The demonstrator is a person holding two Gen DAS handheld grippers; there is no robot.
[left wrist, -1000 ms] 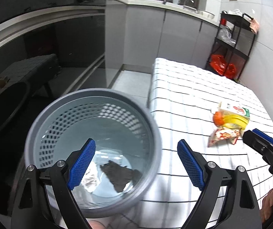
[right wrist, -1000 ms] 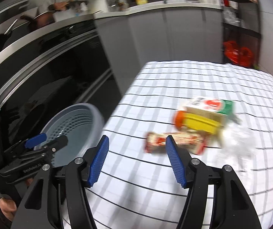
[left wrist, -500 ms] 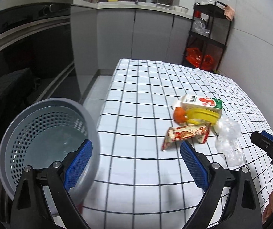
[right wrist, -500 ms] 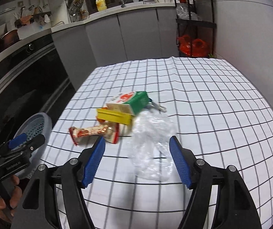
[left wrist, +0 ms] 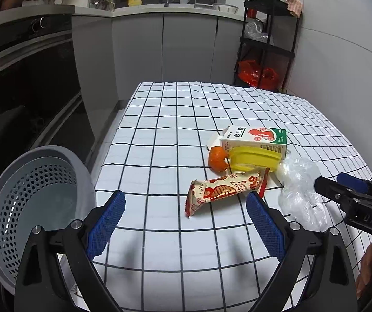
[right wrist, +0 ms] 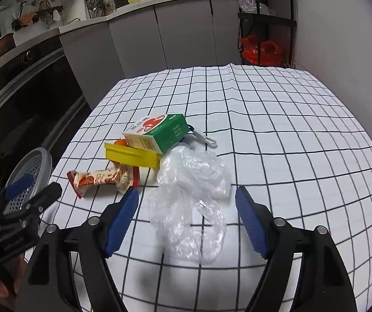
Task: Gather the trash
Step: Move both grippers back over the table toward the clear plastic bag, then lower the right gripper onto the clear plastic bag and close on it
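The trash is lying in a cluster on the checked tablecloth (left wrist: 186, 119); the plastic bag (right wrist: 193, 202) is sitting just ahead of the right gripper (right wrist: 186, 218), whose empty jaws are opening; the snack wrapper (left wrist: 225, 189), lengthwise across, is lying ahead of the wide, empty left gripper (left wrist: 184, 223).

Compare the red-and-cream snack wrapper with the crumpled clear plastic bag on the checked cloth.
The red-and-cream snack wrapper is opaque and printed; the crumpled clear plastic bag is see-through and unprinted. The wrapper lies as a flat, narrow strip; the bag is a loose, irregular, larger heap. The wrapper lies nearer the grey perforated basket; the bag lies ahead of the opening right tool. Both rest loose on the cloth, ungripped.
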